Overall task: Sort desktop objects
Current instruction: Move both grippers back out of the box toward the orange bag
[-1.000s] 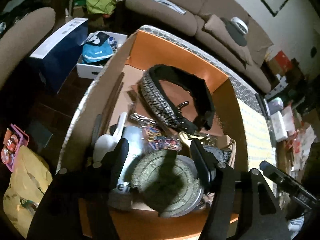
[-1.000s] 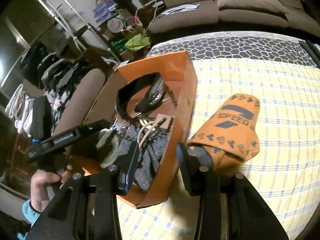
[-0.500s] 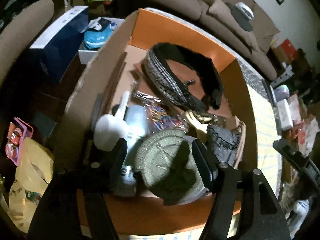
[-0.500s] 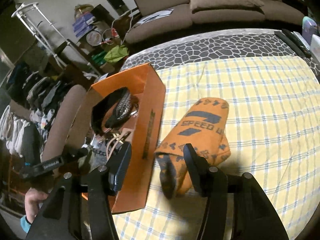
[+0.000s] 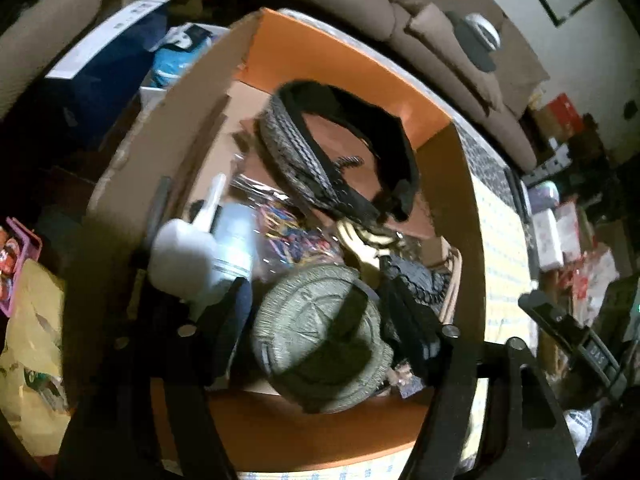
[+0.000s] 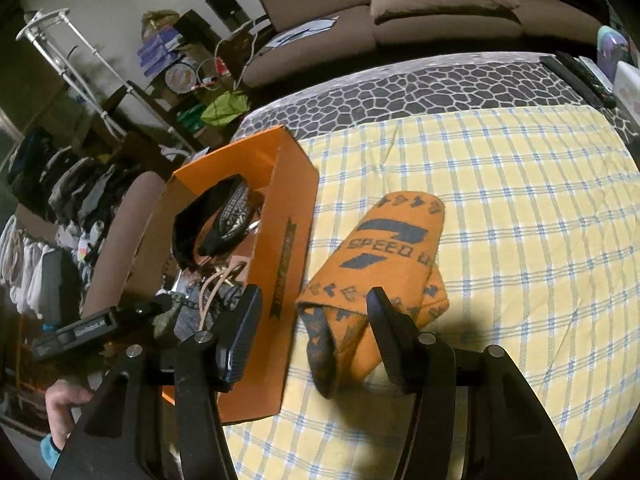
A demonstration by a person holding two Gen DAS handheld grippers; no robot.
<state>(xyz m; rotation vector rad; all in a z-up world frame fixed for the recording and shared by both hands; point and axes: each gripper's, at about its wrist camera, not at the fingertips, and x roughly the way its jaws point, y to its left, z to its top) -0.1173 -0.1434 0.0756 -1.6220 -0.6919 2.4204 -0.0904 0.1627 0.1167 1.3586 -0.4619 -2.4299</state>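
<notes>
An orange cardboard box [image 5: 352, 68] holds a black belt [image 5: 360, 152], a white bottle [image 5: 200, 252], coloured bands, cords and a round green woven disc [image 5: 320, 332]. My left gripper [image 5: 324, 320] is open, its fingers either side of the disc, just above it. In the right wrist view the box [image 6: 288, 216] stands left on the yellow checked cloth [image 6: 520, 200]. An orange folded towel [image 6: 384, 268] lies beside it. My right gripper [image 6: 308, 320] is open over the towel's near end, not touching it.
A brown sofa [image 6: 400, 12] runs behind the table. A blue box [image 5: 104, 68] and a yellow bag [image 5: 28, 344] sit on the floor left of the box. Remotes [image 6: 580, 76] lie at the table's far right edge.
My right gripper has moved right, from over the box wall to over the orange towel. My left gripper has drawn slightly back over the disc, still open.
</notes>
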